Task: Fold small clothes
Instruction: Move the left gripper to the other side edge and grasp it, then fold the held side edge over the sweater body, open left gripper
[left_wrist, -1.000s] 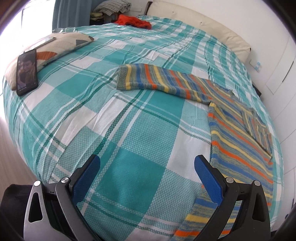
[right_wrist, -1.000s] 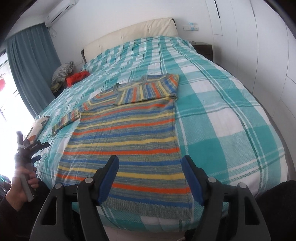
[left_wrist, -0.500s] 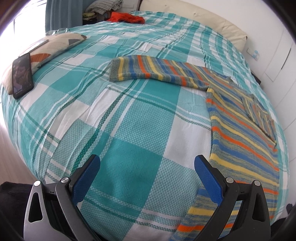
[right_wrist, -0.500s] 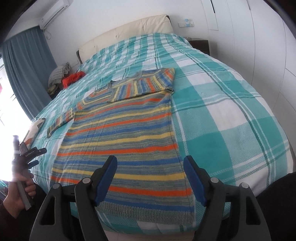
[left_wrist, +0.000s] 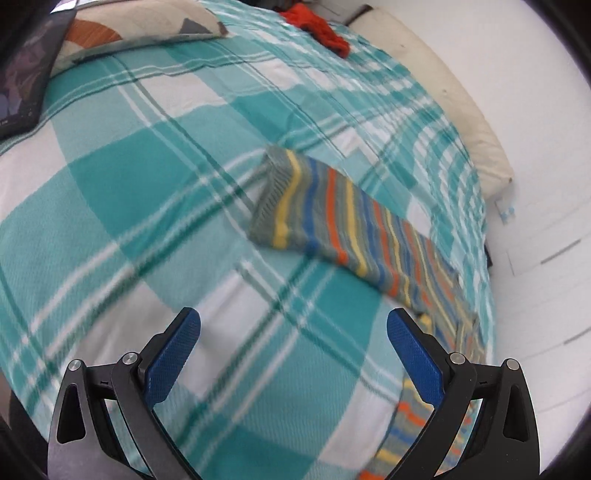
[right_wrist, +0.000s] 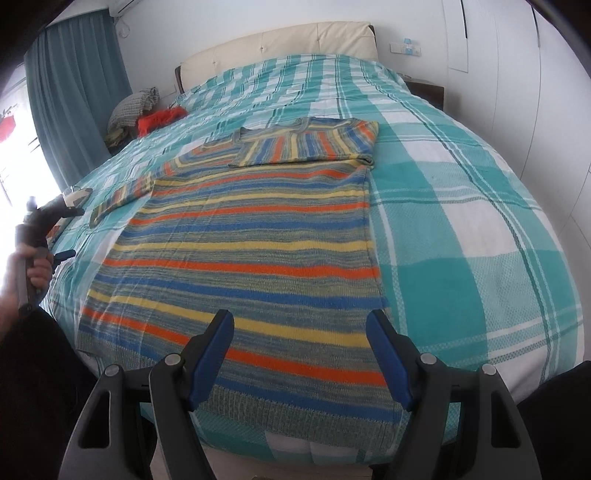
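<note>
A striped knit sweater (right_wrist: 243, 254) in blue, orange, yellow and grey lies flat on the bed. Its right sleeve (right_wrist: 306, 146) is folded across the chest. Its left sleeve (left_wrist: 332, 236) stretches out to the side over the plaid cover. My left gripper (left_wrist: 293, 328) is open and empty, hovering over the cover a short way before the sleeve's cuff (left_wrist: 271, 199). It also shows in the right wrist view (right_wrist: 64, 232), held in a hand at the bed's left edge. My right gripper (right_wrist: 301, 325) is open and empty above the sweater's hem.
The bed has a teal and white plaid cover (right_wrist: 461, 221) and a cream headboard (right_wrist: 280, 44). A pillow (left_wrist: 136, 29) and a phone (left_wrist: 22, 81) lie at the left side. A red garment (left_wrist: 321, 29) lies near the headboard. Wardrobe doors (right_wrist: 535, 92) stand on the right.
My left gripper has moved forward and swung right, closer to the outstretched sleeve. My right gripper has shifted slightly, still over the hem. Both stay open.
</note>
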